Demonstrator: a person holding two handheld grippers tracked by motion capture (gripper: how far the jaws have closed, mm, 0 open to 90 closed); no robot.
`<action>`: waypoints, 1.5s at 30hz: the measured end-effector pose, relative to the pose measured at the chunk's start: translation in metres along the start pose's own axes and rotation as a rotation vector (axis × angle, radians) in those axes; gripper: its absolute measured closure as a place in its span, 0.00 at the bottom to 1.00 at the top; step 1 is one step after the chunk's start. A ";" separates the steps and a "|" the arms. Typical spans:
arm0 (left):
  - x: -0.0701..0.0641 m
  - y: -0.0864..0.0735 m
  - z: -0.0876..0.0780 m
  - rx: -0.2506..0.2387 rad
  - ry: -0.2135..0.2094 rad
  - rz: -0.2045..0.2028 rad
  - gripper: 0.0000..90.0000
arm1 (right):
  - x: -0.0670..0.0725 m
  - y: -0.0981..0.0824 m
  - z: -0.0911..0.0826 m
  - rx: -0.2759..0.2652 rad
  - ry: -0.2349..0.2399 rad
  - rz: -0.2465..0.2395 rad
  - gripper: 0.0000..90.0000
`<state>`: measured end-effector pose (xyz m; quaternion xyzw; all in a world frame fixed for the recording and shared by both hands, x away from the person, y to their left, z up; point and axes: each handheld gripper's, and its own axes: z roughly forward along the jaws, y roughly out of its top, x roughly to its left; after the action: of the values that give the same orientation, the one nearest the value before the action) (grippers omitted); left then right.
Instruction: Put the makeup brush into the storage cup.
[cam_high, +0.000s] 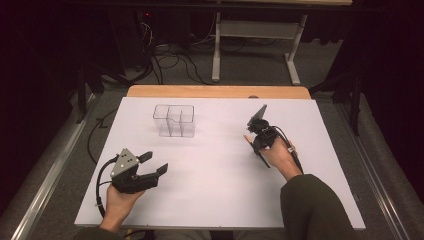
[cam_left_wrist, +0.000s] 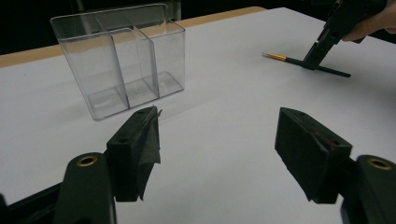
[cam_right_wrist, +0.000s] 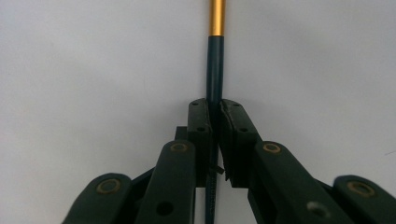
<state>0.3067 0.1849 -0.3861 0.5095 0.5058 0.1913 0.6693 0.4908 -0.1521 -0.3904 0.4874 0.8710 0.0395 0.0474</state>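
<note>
Right gripper view puts us closest to the work: the right gripper has its jaws pressed together on a thin paintbrush, clamping the dark handle just below the gold metal band. The brush lies flat on the white table, with its handle running back between the jaws. We judge it very light and stiff, yet narrow and smooth, so it could roll or pivot in a loose pinch; holding it on the handle, near the band, looks sound, and we would keep off the bristle end. From the left gripper view, our left gripper waits wide open with nothing between its jaws. Beyond it stands a clear plastic organizer with upright dividers, probably three compartments, though the glare makes that hard to count. It looks rigid but easily tipped.
</note>
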 end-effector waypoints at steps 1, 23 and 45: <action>0.000 0.000 0.000 -0.001 0.000 -0.001 0.34 | 0.000 0.000 0.000 0.000 0.000 -0.001 0.94; 0.000 -0.001 0.001 0.002 -0.001 -0.003 0.34 | -0.005 -0.011 -0.013 -0.102 0.053 -0.027 0.94; 0.000 0.000 0.001 0.005 -0.002 -0.010 0.34 | 0.007 -0.030 -0.032 -0.220 0.125 -0.077 0.94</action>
<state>0.3074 0.1841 -0.3862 0.5088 0.5081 0.1863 0.6695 0.4578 -0.1624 -0.3626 0.4419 0.8809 0.1630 0.0477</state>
